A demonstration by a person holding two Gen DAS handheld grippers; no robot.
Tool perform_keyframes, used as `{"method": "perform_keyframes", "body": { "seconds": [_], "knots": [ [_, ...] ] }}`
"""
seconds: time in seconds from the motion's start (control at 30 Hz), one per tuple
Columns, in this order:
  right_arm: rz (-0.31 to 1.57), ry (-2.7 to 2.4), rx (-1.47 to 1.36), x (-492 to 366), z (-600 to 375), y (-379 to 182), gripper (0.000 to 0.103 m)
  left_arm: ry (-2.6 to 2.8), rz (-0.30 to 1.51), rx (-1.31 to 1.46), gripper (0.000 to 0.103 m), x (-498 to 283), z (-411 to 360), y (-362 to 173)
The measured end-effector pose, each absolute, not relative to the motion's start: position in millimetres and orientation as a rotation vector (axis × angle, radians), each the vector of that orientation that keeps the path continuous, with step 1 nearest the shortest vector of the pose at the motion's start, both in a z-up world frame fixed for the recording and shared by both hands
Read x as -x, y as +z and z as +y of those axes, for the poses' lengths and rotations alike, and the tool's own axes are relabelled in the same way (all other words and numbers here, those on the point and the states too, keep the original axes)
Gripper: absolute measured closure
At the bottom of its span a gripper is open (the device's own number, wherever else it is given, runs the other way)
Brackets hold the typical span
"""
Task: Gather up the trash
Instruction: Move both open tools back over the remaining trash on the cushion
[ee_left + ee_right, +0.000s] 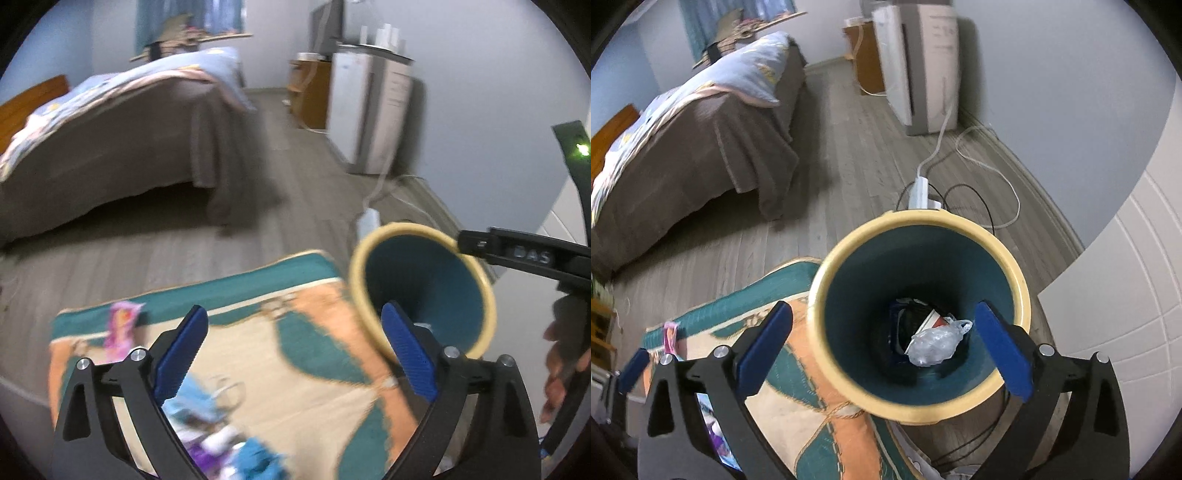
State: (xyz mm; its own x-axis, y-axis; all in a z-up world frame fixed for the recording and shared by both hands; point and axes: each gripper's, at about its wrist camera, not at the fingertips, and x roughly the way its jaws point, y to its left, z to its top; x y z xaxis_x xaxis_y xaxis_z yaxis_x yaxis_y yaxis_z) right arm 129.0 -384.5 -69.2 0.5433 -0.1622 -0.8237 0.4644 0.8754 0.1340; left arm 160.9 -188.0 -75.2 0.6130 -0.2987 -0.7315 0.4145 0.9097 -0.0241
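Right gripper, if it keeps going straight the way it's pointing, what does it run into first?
Most likely the trash bin: the open right gripper is aimed into its mouth, so it would probably meet the near yellow rim or the teal inner wall before the crumpled plastic bag at the bottom. Depth is hard to judge.

Left gripper (295,354), jaws apart, hangs over rug (258,350) beside bin (421,291).

My left view is all blurry, so the wrappers (221,443) by my fingers are a smudge, and my arms hide some rug (288,354)
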Motion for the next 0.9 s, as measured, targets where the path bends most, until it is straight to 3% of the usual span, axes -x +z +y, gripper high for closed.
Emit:
{"method": "perform_keyframes", "body": {
  "seconds": [0.4,0.9],
  "knots": [
    [0.907,-0.228,-0.238,-112,-289,-39,0.006,-0.214,0.757,-0.079,0.007,-111,-68,-35],
    [0.979,-0.015,-0.064,-83,-167,-74,0.006,-0.045,0.779,0.017,0.006,-54,40,-43]
  ]
}}
